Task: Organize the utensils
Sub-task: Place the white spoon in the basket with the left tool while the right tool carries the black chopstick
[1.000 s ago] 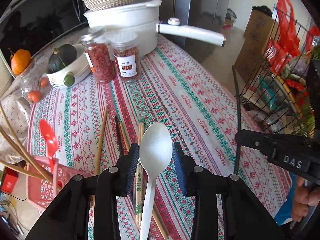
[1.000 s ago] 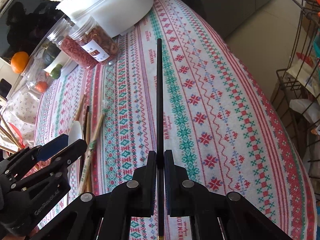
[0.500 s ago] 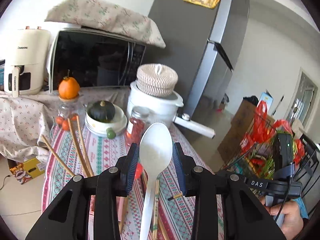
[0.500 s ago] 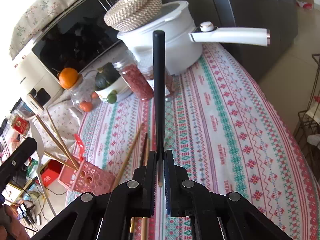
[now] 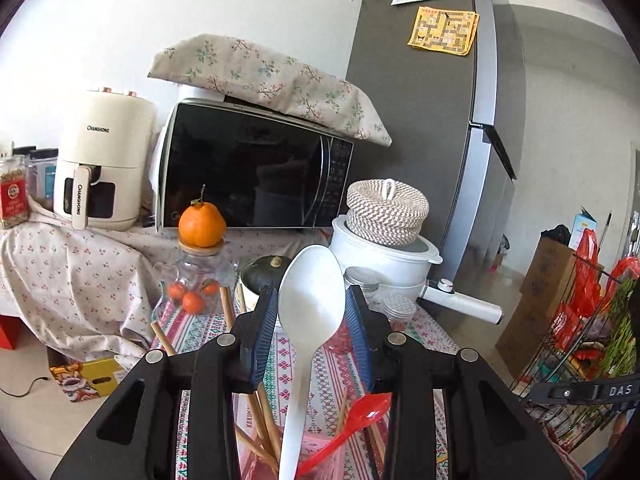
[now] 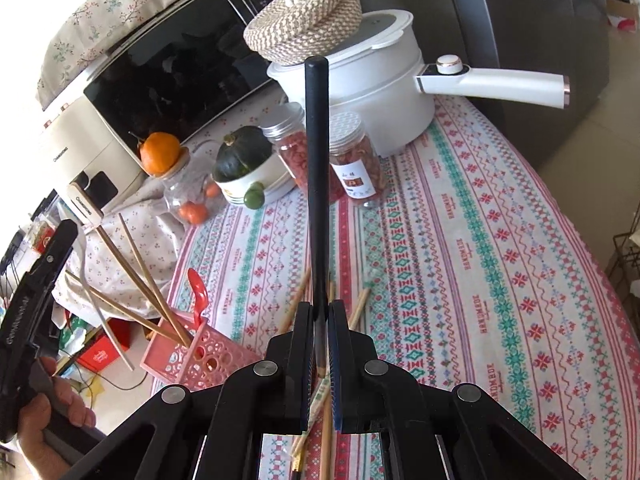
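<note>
Up front in the left view, the left gripper (image 5: 312,316) clamps a white spoon (image 5: 310,312) above the pink basket (image 5: 256,464) (red spoon (image 5: 352,420), chopsticks (image 5: 260,412) inside). Rightward, the right gripper (image 6: 320,344) pinches a black chopstick (image 6: 317,168) upright; loose chopsticks (image 6: 360,308) lie on the tablecloth (image 6: 460,260).

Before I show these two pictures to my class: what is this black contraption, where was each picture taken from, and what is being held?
There is no robot. A person holds a black two-finger gripper in each hand, and a fisheye camera on each looks forward along its fingers.

In the left wrist picture, the left gripper is closed on a white spoon, bowl up. Below it is a pink basket with a red spoon and wooden chopsticks.

In the right wrist picture, the right gripper pinches a black chopstick pointing up. More chopsticks lie loose on the patterned tablecloth, with two jars and a white pot behind. The left gripper appears at the left edge.
</note>
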Available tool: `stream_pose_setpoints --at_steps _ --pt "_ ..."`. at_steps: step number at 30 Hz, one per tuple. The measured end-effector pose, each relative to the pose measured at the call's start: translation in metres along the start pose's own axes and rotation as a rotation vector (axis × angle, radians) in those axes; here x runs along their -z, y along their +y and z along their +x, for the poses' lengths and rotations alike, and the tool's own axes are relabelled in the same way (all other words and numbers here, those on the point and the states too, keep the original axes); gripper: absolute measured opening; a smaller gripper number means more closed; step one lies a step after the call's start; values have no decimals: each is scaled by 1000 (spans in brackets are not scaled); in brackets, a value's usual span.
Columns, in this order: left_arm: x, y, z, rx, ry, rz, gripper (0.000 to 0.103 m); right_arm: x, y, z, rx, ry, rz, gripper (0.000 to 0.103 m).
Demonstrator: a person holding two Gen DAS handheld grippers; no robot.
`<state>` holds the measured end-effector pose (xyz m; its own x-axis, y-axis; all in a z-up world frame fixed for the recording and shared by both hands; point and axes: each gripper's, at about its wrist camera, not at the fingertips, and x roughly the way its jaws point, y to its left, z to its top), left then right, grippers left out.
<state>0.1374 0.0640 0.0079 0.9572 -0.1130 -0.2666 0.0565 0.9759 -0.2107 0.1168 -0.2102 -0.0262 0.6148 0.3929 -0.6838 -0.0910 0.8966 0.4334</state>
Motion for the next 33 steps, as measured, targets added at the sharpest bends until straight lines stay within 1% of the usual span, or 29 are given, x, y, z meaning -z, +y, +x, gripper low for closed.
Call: stream_pose_setpoints --at_steps 3,6,8,11,13,19,26,30,33 --pt "7 -2 8 -7 1 -5 37 1 5 -4 -2 -12 -7 5" --pt "18 -5 15 -26 28 21 38 2 10 -7 -7 -21 -12 5" --pt "25 -7 17 -32 65 51 38 3 14 -8 -7 -27 -20 5" --pt "30 -8 14 9 132 63 39 3 19 -9 -13 -27 -32 5" --pt "31 -7 8 29 164 66 43 3 23 -10 -20 -29 -39 5" --pt "31 13 -16 48 267 0 49 1 34 -18 -46 -52 -58 5" --pt "37 42 -39 -12 392 -52 52 1 58 -29 -100 -81 -91 5" --pt "46 58 -46 -64 476 -59 57 2 74 -35 -138 -104 -107 5" --pt "53 67 -48 -75 526 -71 58 2 84 -36 -165 -119 -112 5"
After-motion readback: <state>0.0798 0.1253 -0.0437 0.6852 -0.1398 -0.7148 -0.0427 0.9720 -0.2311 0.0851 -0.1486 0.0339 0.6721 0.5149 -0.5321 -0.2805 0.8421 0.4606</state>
